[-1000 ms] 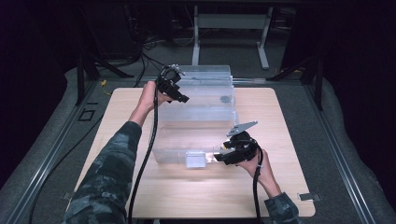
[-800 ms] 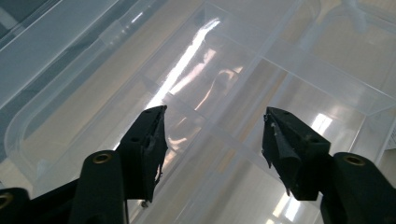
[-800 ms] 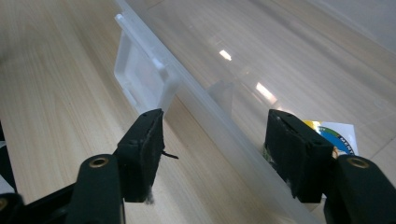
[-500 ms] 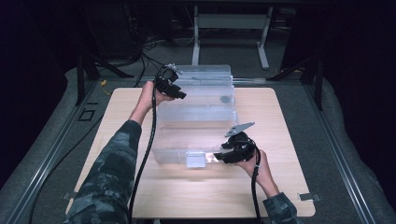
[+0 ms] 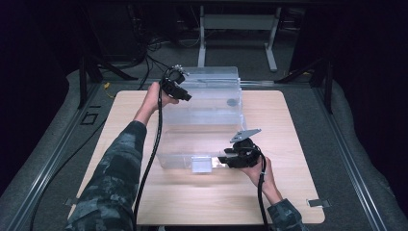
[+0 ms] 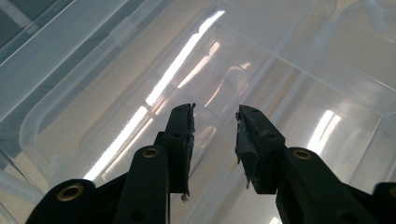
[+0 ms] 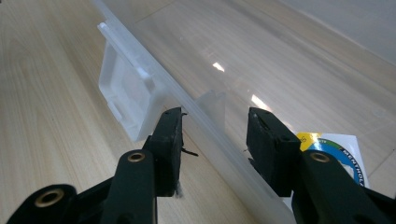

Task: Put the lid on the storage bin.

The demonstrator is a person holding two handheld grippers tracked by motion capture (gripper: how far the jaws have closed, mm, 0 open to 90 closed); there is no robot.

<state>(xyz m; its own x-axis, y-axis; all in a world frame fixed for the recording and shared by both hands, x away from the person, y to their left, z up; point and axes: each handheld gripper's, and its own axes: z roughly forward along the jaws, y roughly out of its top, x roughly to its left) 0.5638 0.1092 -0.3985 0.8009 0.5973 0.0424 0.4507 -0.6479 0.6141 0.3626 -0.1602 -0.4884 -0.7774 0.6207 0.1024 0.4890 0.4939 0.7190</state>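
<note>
A large clear plastic storage bin sits with its lid on a pale wooden surface. From above, the bin runs from about the centre of the surface toward twelve o'clock, and its near edge carries a white latch at six o'clock.

The left gripper is at the bin's far left corner, around eleven o'clock. In its own view, its fingers have just been closing over the clear lid but stand apart, pressing on nothing that can be made out. The right gripper is at the near edge, about five o'clock, just right of the latch. Its fingers have also just been closing and straddle the lid's rim, one on each side, not yet pinching it.

Likely risks: the rim is thin and smooth, so the right fingers could slide off if they close at a slant. If only one hand gets a hold, the lid could twist or flex, or the whole bin could drag across the surface. The still-seated latch may resist a lift.

The bin looks nearly empty. A small dark round spot shows on it near one o'clock, and a sticker lies under clear plastic beside the right fingers
</note>
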